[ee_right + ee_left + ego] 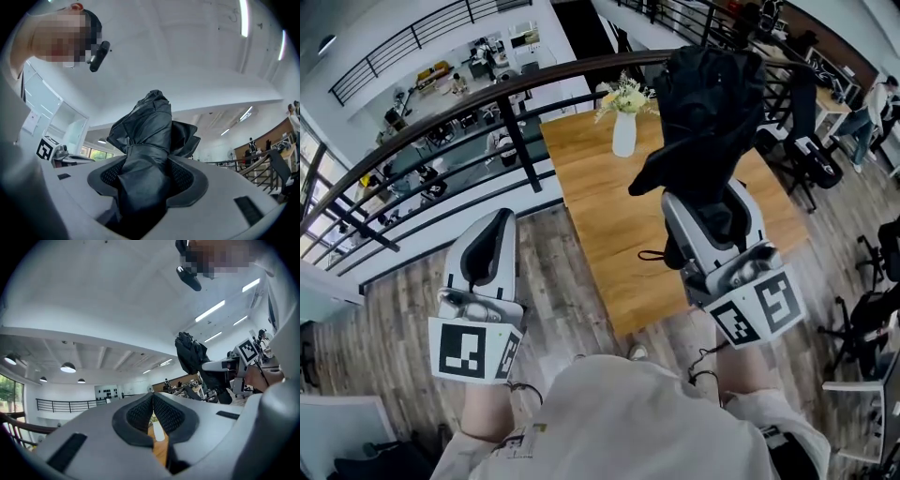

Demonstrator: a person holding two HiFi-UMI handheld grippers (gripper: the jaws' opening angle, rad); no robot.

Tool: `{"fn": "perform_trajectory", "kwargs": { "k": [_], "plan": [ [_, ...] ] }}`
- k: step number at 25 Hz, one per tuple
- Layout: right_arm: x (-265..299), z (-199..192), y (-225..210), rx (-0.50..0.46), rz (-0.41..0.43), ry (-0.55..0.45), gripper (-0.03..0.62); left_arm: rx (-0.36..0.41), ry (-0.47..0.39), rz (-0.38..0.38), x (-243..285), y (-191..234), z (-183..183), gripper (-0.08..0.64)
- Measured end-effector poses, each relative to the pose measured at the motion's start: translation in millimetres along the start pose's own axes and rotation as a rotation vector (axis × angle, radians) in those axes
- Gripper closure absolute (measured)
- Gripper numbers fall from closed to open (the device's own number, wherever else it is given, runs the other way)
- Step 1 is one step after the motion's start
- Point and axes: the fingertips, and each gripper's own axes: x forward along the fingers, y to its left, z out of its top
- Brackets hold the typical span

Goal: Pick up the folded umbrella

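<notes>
The folded black umbrella (pixel 703 103) stands up out of my right gripper (pixel 708 202), high over the table. In the right gripper view its fabric (pixel 145 140) fills the gap between the pads, and the right gripper (pixel 147 176) is shut on it. My left gripper (pixel 499 223) is raised at the left of the head view, shut, with nothing in it; in the left gripper view its pads (pixel 140 411) meet at the tips. That view also shows the umbrella (pixel 190 355) in the right gripper (pixel 220 366) at the right.
Below lies a wooden table (pixel 609 216) with a white vase of flowers (pixel 623 131) at its far end. A black railing (pixel 487 94) runs behind it, over a lower floor. Office chairs (pixel 811 150) stand to the right.
</notes>
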Motion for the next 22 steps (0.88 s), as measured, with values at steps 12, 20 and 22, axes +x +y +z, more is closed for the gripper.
{"fn": "perform_trajectory", "kwargs": {
  "k": [12, 20, 22],
  "plan": [
    [-42, -4, 23, -0.087, -0.029, 0.005, 0.316, 0.065, 0.007, -0.007, -32, -25, -1, 0.541],
    [-42, -40, 22, -0.058, -0.021, 0.103, 0.316, 0.032, 0.041, -0.043, -30, -38, -20, 0.541],
    [-40, -44, 22, -0.053, -0.022, 0.114, 0.316, 0.028, 0.042, -0.045, -29, -37, -20, 0.54]
  ]
}}
